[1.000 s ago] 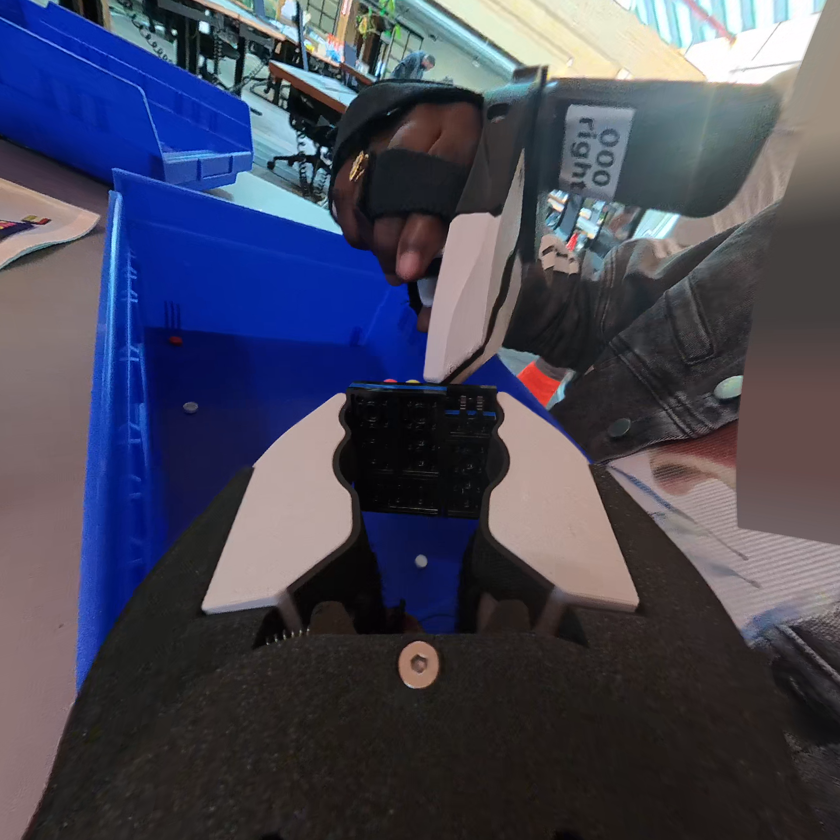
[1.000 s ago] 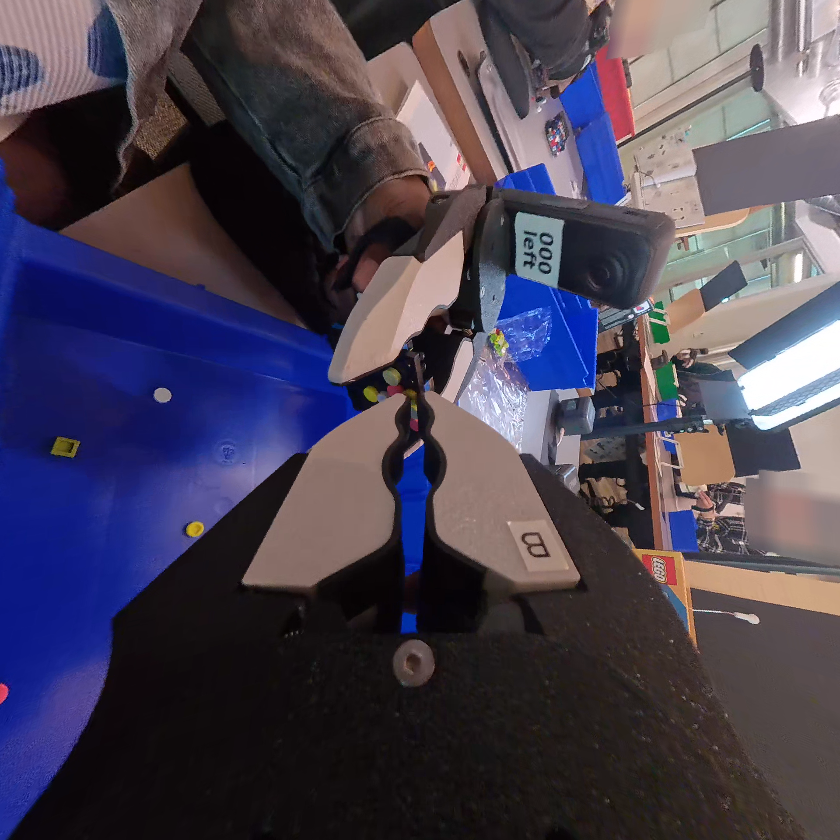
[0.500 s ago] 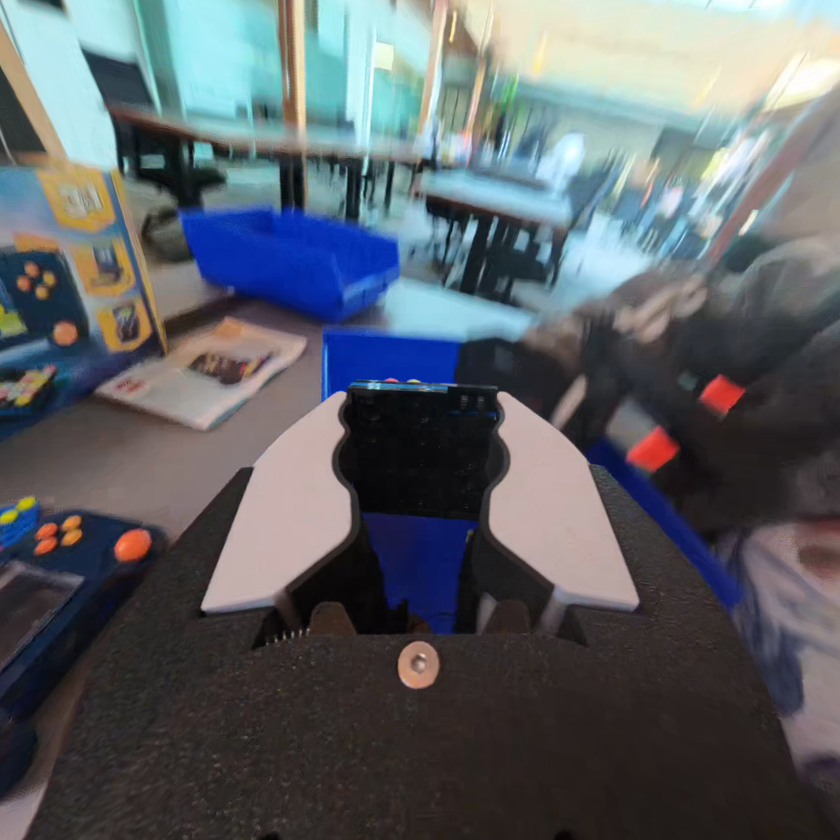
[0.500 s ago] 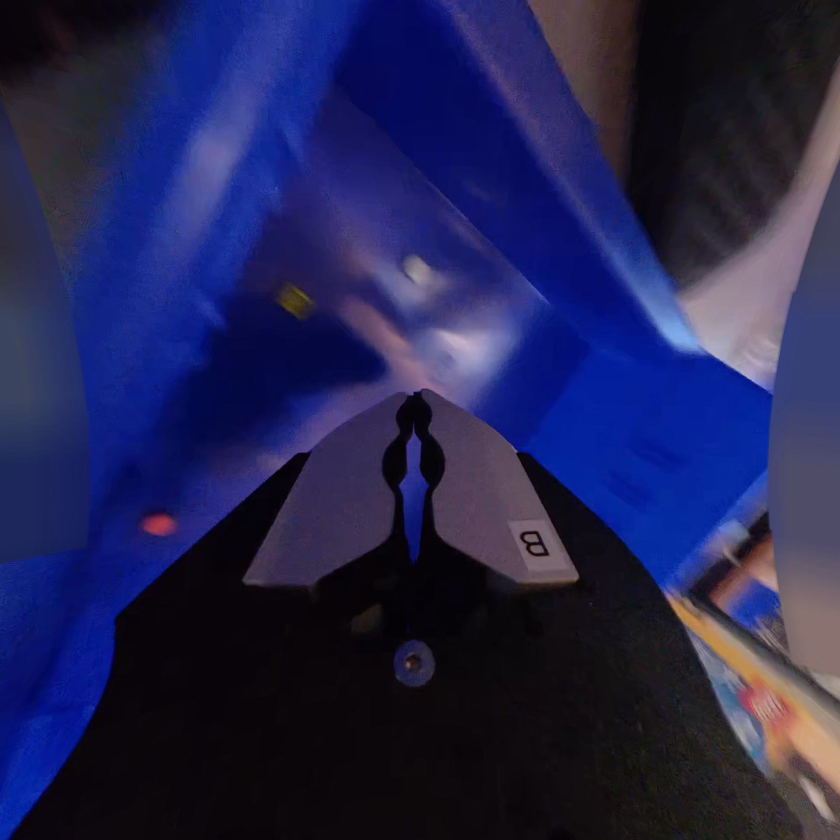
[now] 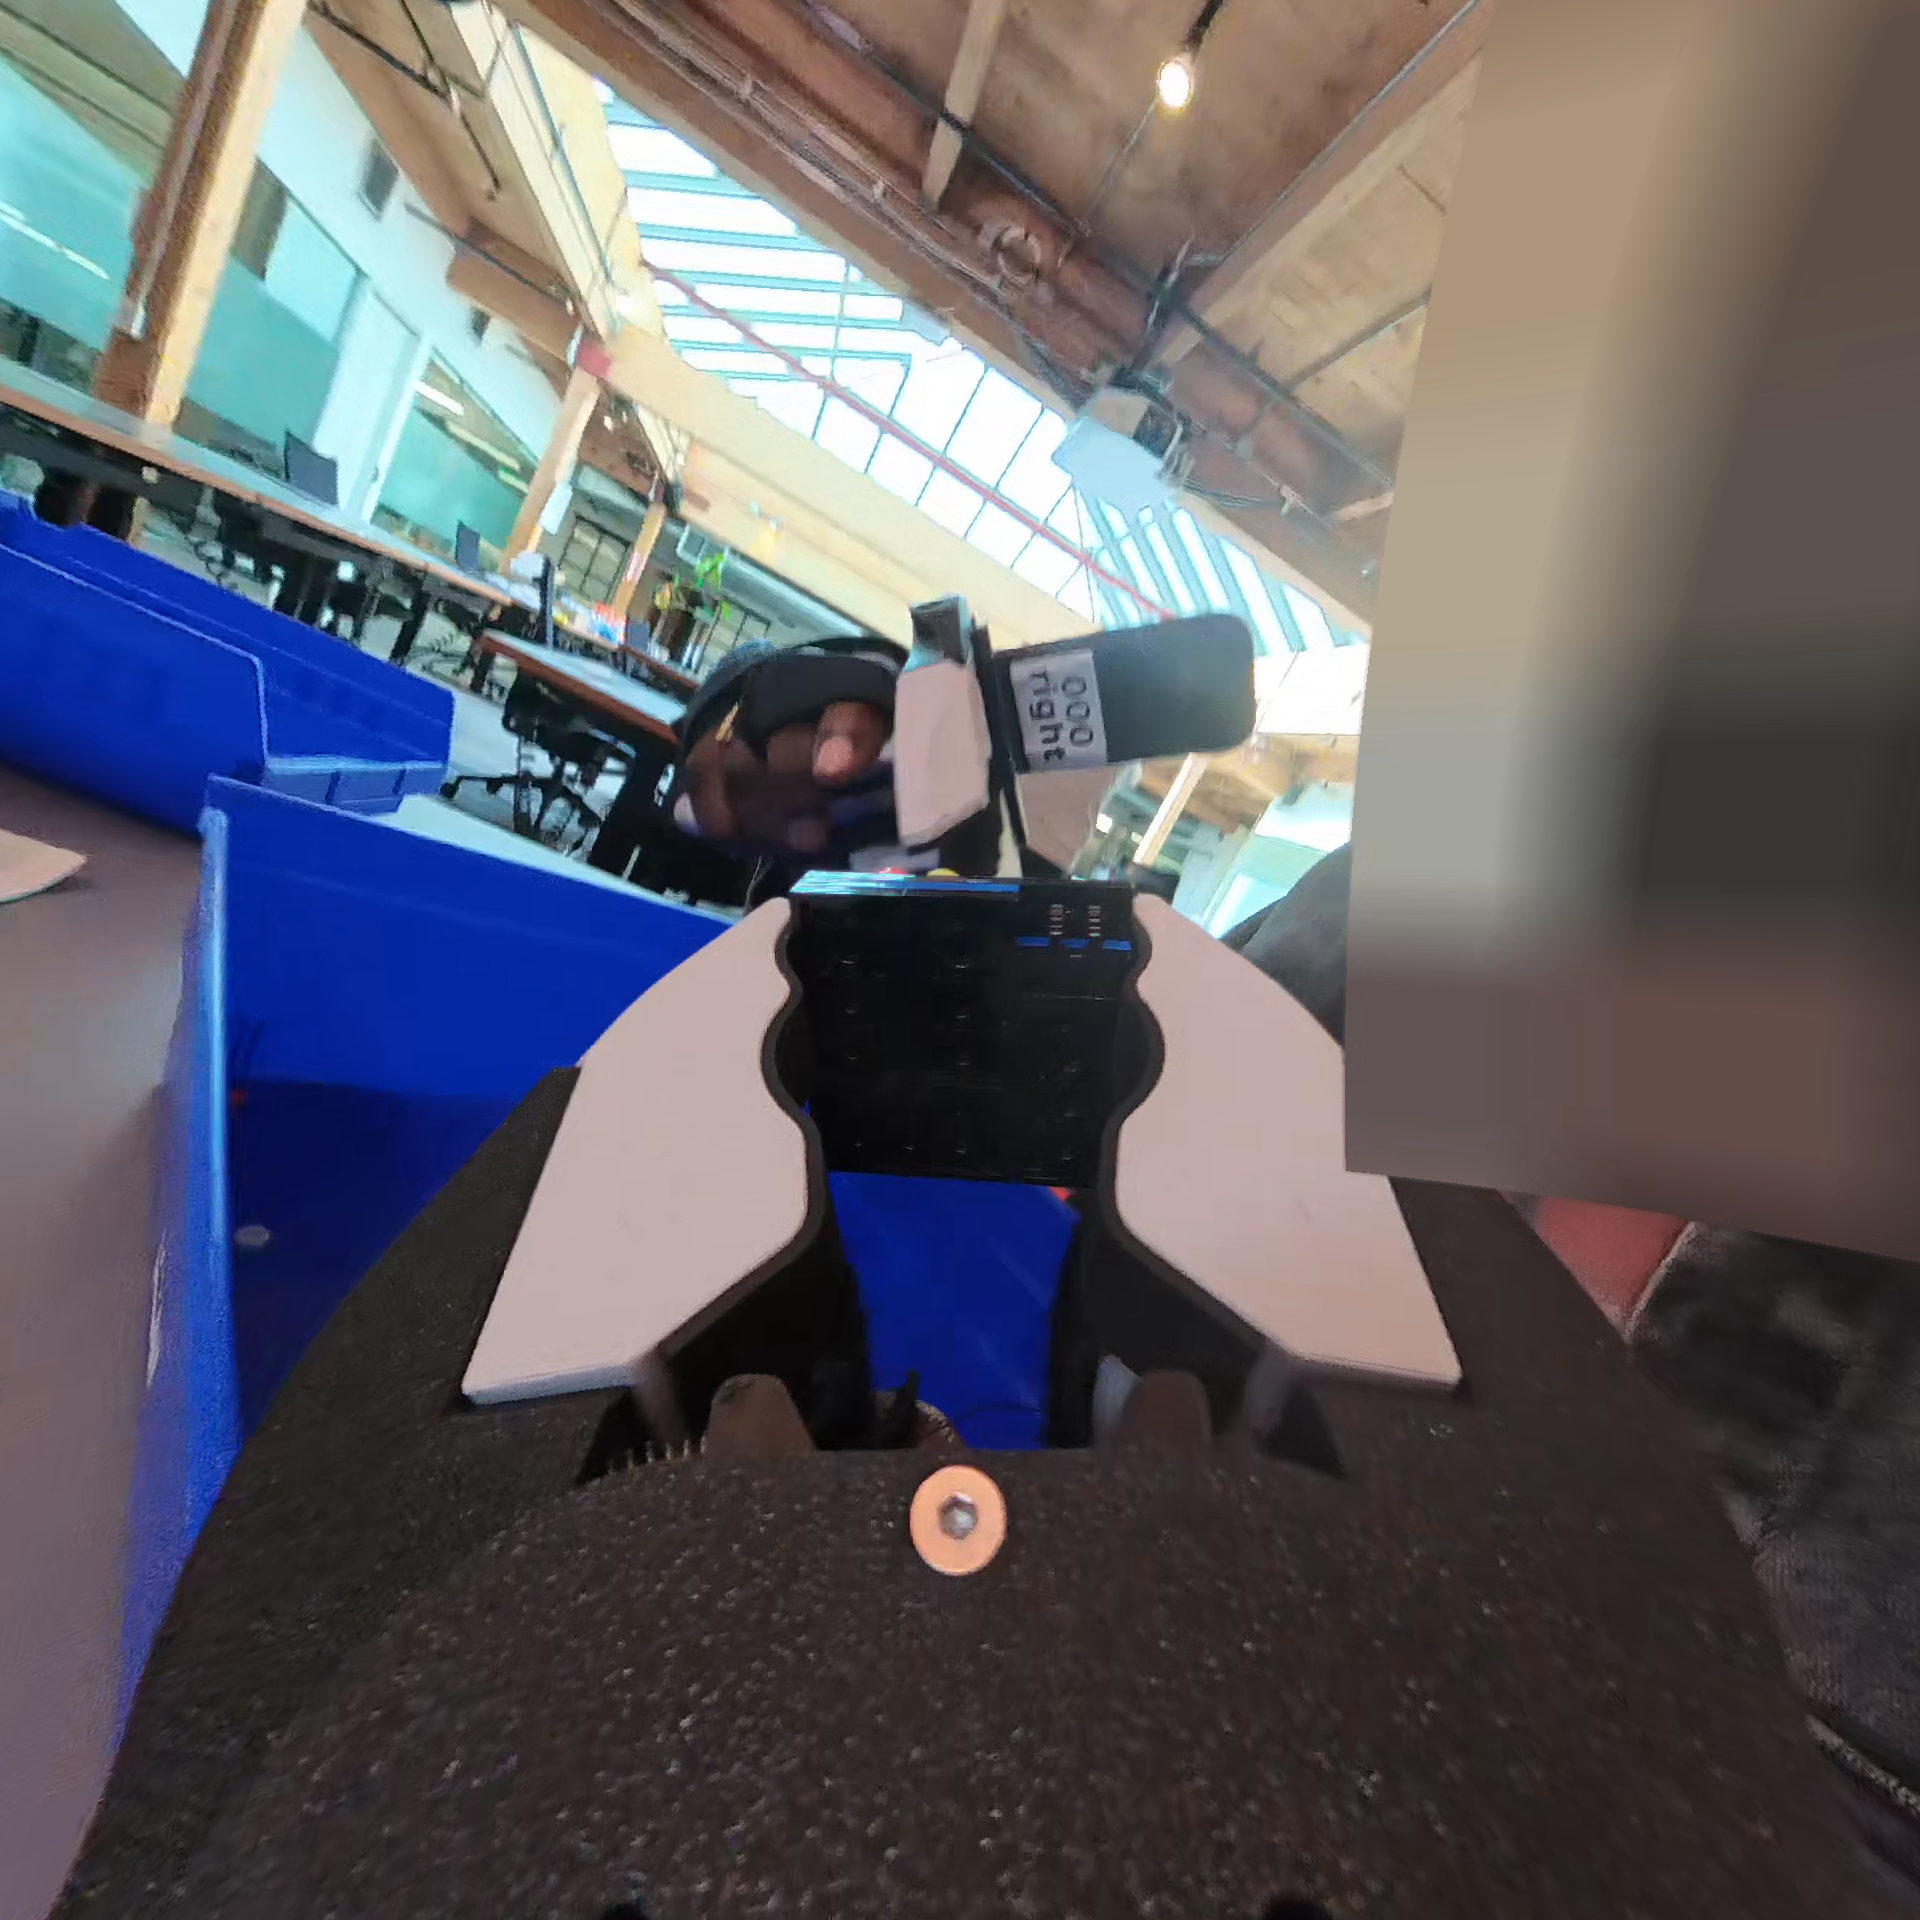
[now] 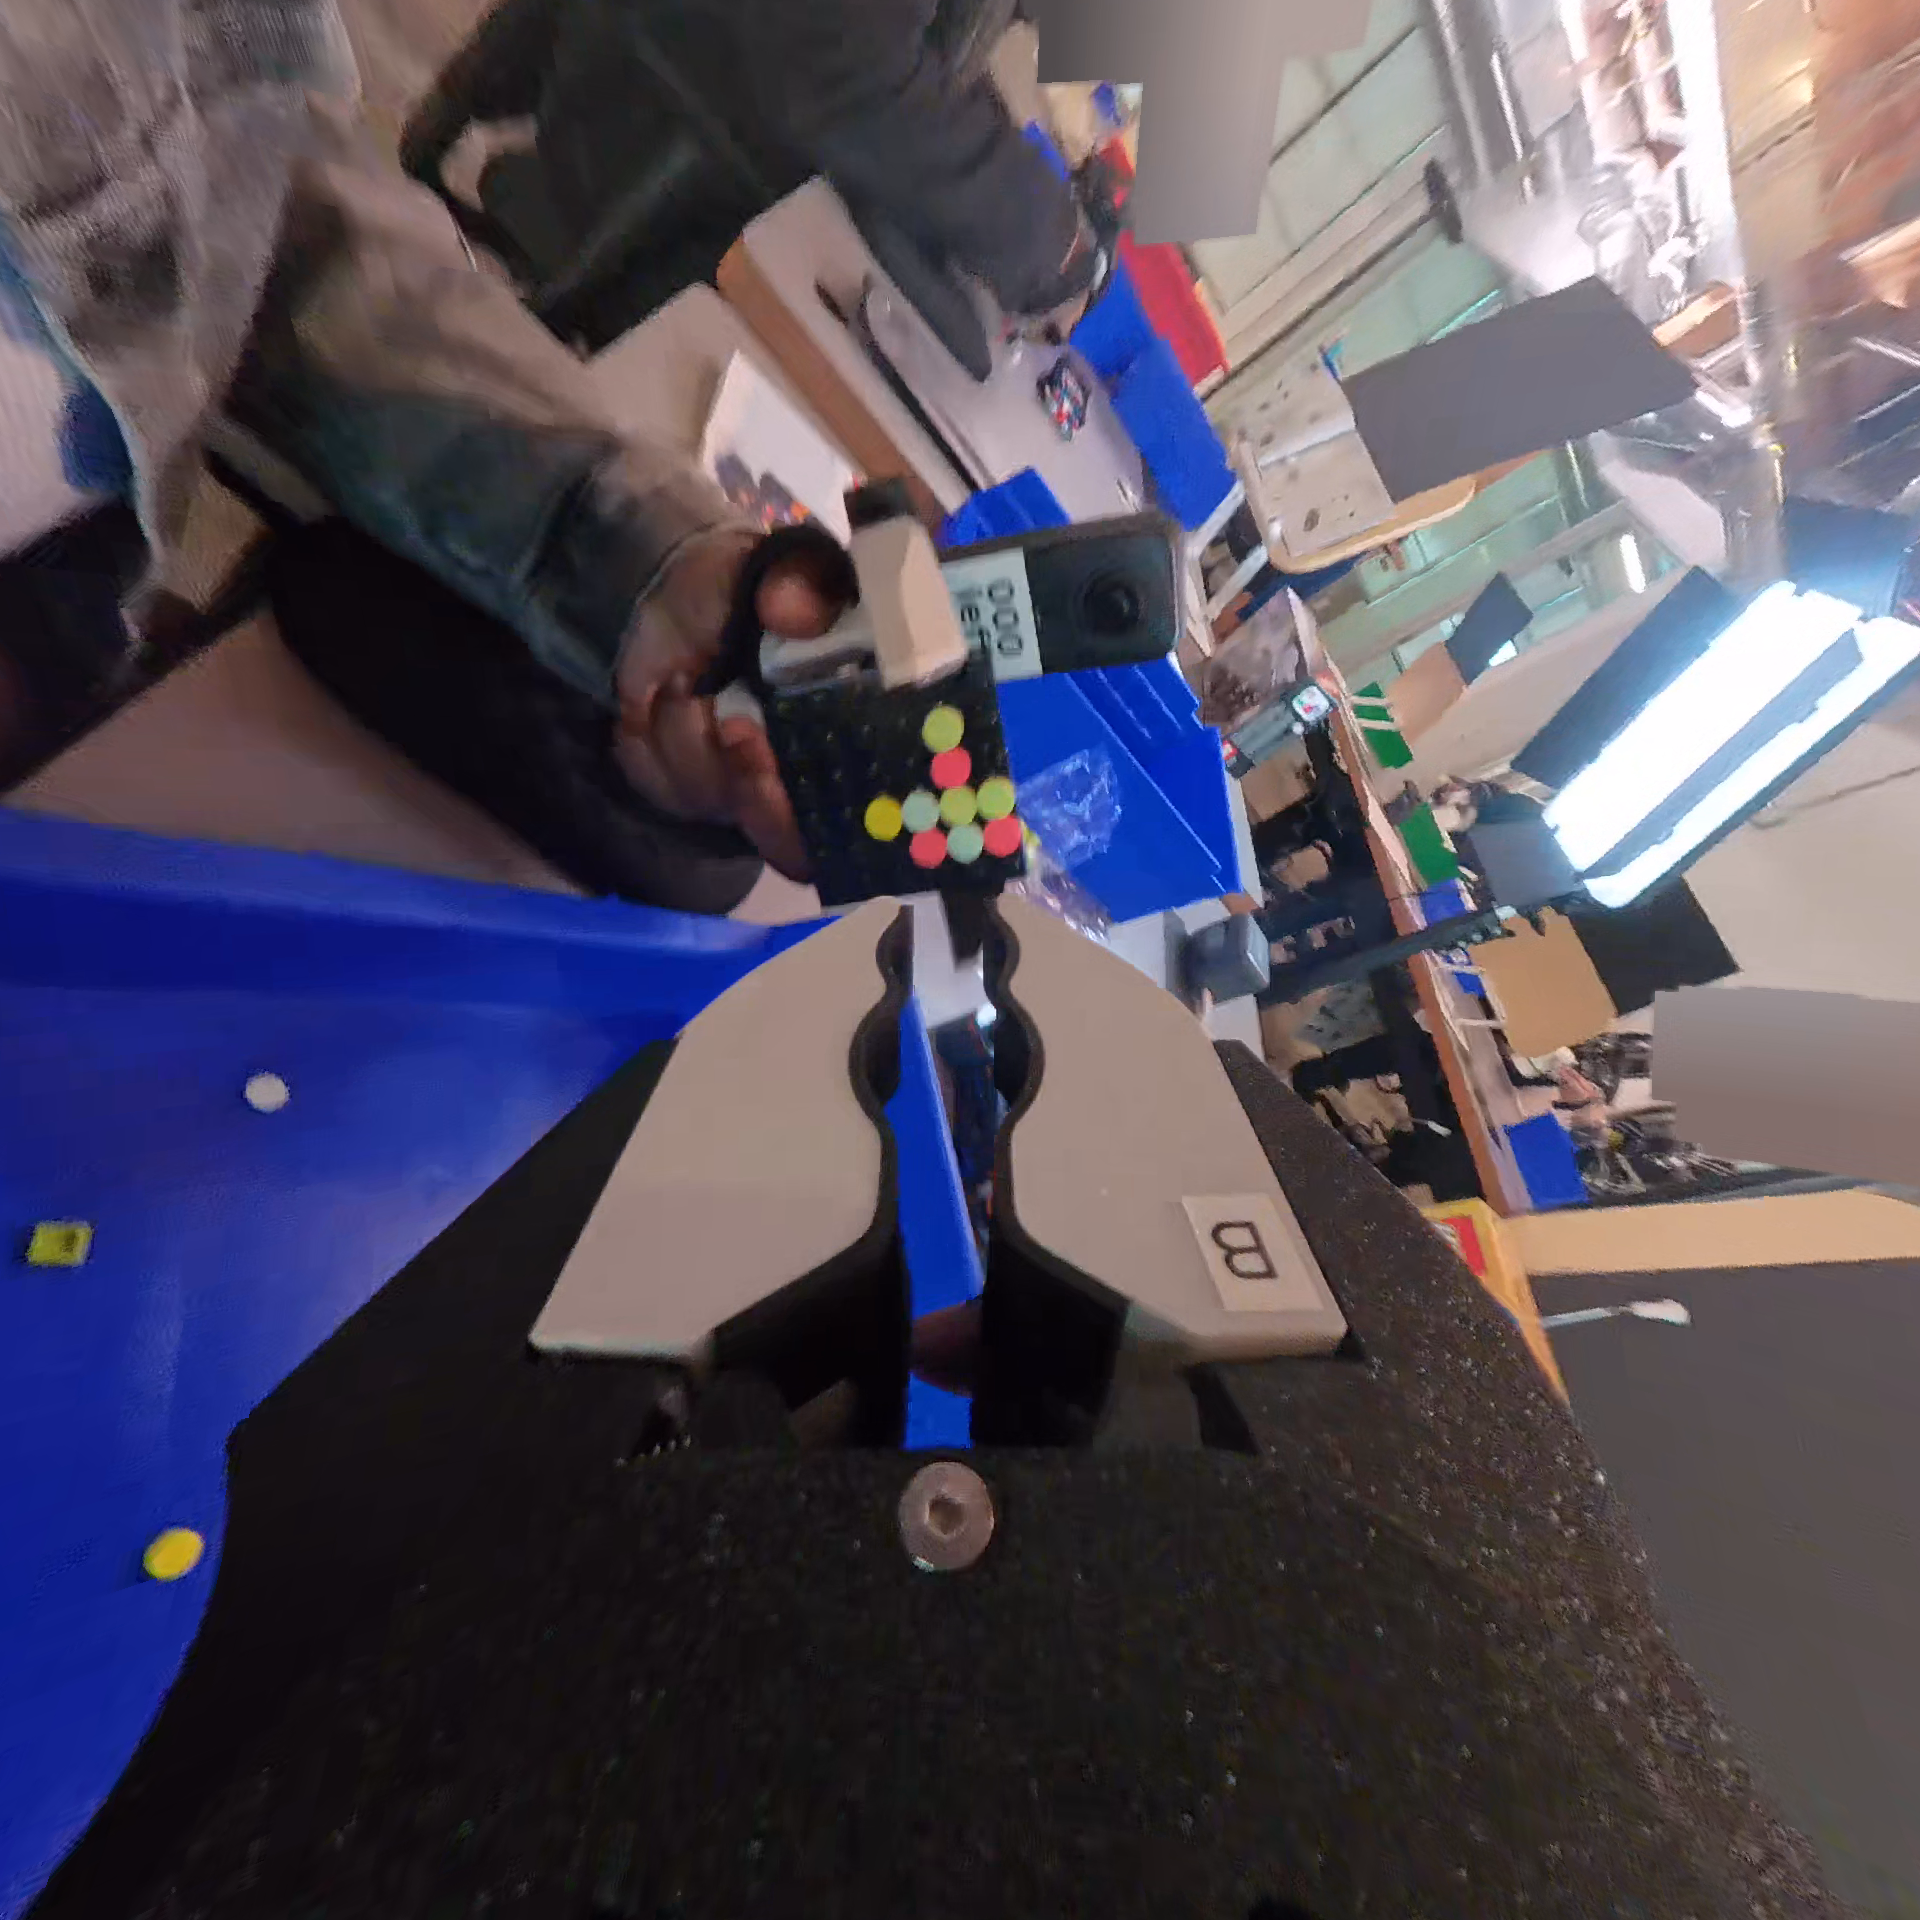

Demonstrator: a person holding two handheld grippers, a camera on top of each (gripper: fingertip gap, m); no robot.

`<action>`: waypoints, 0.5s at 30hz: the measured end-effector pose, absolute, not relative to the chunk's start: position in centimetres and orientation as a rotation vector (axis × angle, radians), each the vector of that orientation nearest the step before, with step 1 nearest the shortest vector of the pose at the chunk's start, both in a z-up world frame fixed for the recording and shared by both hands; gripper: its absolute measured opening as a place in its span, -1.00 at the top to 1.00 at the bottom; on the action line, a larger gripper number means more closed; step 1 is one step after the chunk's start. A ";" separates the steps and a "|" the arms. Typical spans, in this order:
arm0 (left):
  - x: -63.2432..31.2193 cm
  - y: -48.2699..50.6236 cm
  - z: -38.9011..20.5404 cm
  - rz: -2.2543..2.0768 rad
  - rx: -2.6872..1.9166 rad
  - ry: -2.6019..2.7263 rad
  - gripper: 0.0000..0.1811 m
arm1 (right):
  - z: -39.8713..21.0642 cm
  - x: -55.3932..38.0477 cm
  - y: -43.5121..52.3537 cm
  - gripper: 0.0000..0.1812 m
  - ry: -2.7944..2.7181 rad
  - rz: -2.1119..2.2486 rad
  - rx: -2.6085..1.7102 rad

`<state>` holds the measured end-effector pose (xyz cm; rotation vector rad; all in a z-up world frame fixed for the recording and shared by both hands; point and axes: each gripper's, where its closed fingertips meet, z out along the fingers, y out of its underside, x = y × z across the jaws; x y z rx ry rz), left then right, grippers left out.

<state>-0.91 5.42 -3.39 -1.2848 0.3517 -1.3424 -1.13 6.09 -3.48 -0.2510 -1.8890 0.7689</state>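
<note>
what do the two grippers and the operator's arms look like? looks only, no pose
Both grippers, left and right, have pale grey fingers with wavy black inner pads, on a black foam-textured body with a silver hex screw. The right finger carries a white lettered sticker. Each carries a black camera with a white label. Grey denim sleeve; black hand strap.

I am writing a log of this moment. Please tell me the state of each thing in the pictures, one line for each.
Left claw: shut on the black studded plate, held upright.
Black studded plate: gripped by both side edges; round coloured studs on its far face.
Right claw: slightly open, holding nothing, just short of the plate's edge.
Blue bin: open, a few small loose pieces on its floor.
Yellow square piece: lying loose in the bin.
</note>
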 end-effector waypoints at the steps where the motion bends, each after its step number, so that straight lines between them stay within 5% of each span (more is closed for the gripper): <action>1: -0.5 5.5 -3.9 -1.320 -1.315 0.376 0.37 | -3.4 -1.1 5.7 0.86 -1.886 0.812 -0.256; 15: 2.2 6.0 -8.1 -1.179 -1.558 0.555 0.39 | -7.1 -0.7 5.5 0.94 -2.074 0.681 -0.201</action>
